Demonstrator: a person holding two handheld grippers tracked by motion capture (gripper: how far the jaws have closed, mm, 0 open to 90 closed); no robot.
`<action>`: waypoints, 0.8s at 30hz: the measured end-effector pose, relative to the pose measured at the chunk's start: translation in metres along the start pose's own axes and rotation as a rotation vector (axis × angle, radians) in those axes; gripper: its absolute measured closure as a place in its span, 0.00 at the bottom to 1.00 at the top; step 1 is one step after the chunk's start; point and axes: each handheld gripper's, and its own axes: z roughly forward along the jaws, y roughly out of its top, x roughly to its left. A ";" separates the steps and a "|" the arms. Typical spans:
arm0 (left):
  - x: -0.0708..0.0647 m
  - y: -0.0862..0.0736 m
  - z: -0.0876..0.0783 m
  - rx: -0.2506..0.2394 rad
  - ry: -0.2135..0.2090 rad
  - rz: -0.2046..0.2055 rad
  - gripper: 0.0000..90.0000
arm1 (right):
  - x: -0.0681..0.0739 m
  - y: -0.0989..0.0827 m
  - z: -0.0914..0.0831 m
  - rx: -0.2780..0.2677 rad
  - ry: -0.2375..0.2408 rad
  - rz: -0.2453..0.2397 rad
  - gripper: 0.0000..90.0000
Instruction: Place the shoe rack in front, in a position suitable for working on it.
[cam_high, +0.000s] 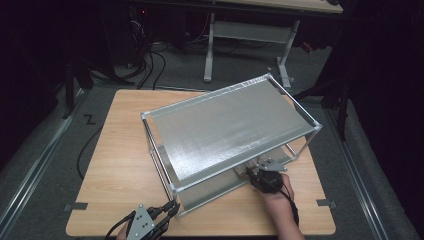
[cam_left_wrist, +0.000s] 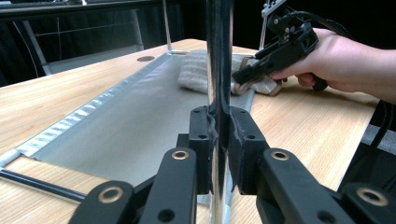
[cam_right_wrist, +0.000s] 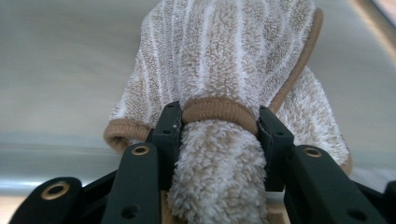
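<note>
From above, on the wooden table (cam_high: 120, 165), a two-tier metal shelf rack (cam_high: 230, 127) stands skewed, its long axis running from the near left toward the far right. The left gripper (cam_high: 169, 210) is at the rack's near left corner post (cam_high: 175, 197), while the right gripper (cam_high: 252, 172) reaches under the upper shelf at the near long side, so the right hand (cam_high: 277, 200) is the nearer one to the cloth work on the lower shelf.

Along the left gripper's own jaws, the left gripper (cam_left_wrist: 219, 140) is clenched on the shiny upright post (cam_left_wrist: 219, 70), bracing the rack. Beyond it the grey lower shelf (cam_left_wrist: 135, 121) stretches away, and at its far end the right gripper (cam_left_wrist: 252, 77) presses a striped towel (cam_left_wrist: 196, 72) onto the shelf's edge, just beside the bare table.

Looking down the right gripper's jaws, the right gripper (cam_right_wrist: 219, 135) grasps a bunched fold of the beige-and-white terry towel (cam_right_wrist: 229, 51), the brown hem pinched between the pads. The towel spreads forward from the jaws over the shelf surface (cam_right_wrist: 60, 70). The judgement is that a wiping stroke runs along the shelf's long axis, away from the held post. The rack's tiers hold nothing but the towel.
</note>
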 end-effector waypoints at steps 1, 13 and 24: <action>0.000 0.000 0.000 0.000 0.000 0.001 0.89 | -0.005 -0.001 0.000 0.000 -0.018 0.008 0.66; 0.003 -0.001 -0.006 0.000 0.009 -0.006 0.89 | -0.059 -0.015 -0.007 -0.005 -0.199 0.121 0.66; 0.003 -0.001 -0.006 0.001 0.010 -0.012 0.89 | -0.071 -0.020 -0.009 -0.008 -0.231 0.174 0.68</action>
